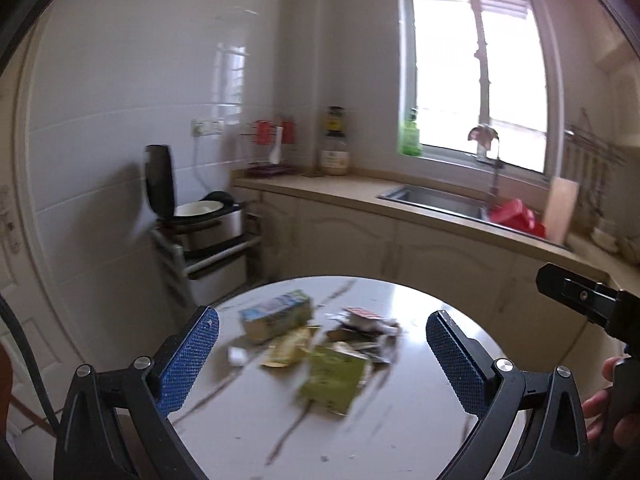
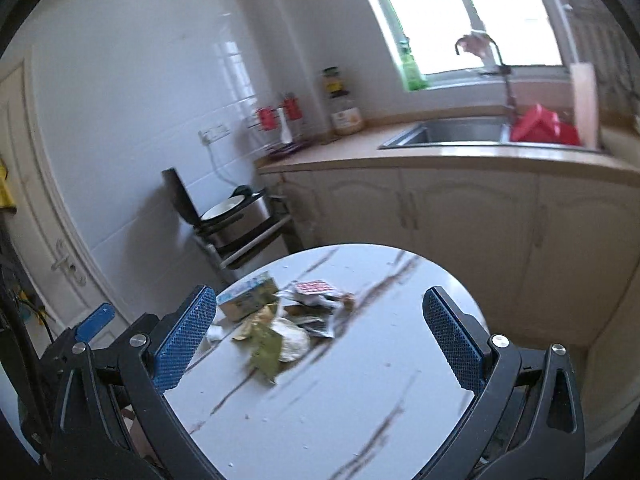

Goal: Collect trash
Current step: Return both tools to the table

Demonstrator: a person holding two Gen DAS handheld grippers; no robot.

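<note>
Both tongs released, nothing between the pads. Left gripper (image 1: 322, 354) hangs over the round marble table (image 1: 400, 420), jaws spread wide; right gripper (image 2: 320, 334) same, also over the table (image 2: 360, 400).

Trash pile (image 1: 320, 344) sits mid-table, dead ahead at 12 o'clock from the left gripper, apart from both pads. In it: milk carton (image 1: 276, 316) at the pile's 10 o'clock, green wrapper (image 1: 334, 376) at 6, yellow wrapper (image 1: 288, 346) between them, crumpled foil packets (image 1: 364, 328) at 2. Frames are motion-blurred, finer items unreadable.

From the right wrist, the pile (image 2: 288, 320) lies at about 11 o'clock, nearer the left pad (image 2: 184, 340).

Background: counter with sink (image 1: 436, 198), window (image 1: 476, 80), open rice cooker (image 1: 200, 208).
</note>
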